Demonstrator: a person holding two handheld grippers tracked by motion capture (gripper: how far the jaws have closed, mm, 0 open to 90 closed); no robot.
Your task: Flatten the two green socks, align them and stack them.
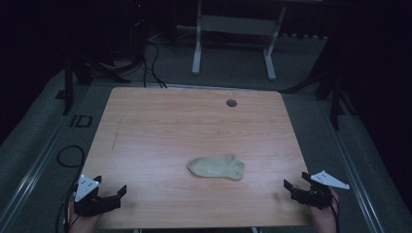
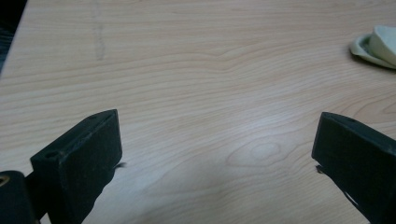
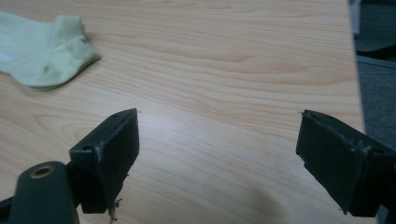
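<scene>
The wooden table (image 1: 160,126) is bare apart from one pale green sock (image 1: 216,166), lying flat and untouched between and ahead of the grippers. Left gripper (image 1: 111,188) and right gripper (image 1: 296,180) stand wide, empty; handling looks not yet begun

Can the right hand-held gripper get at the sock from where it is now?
Probably yes: the right hand-held gripper is open, and bare tabletop lies between it and the pale green sock.
</scene>
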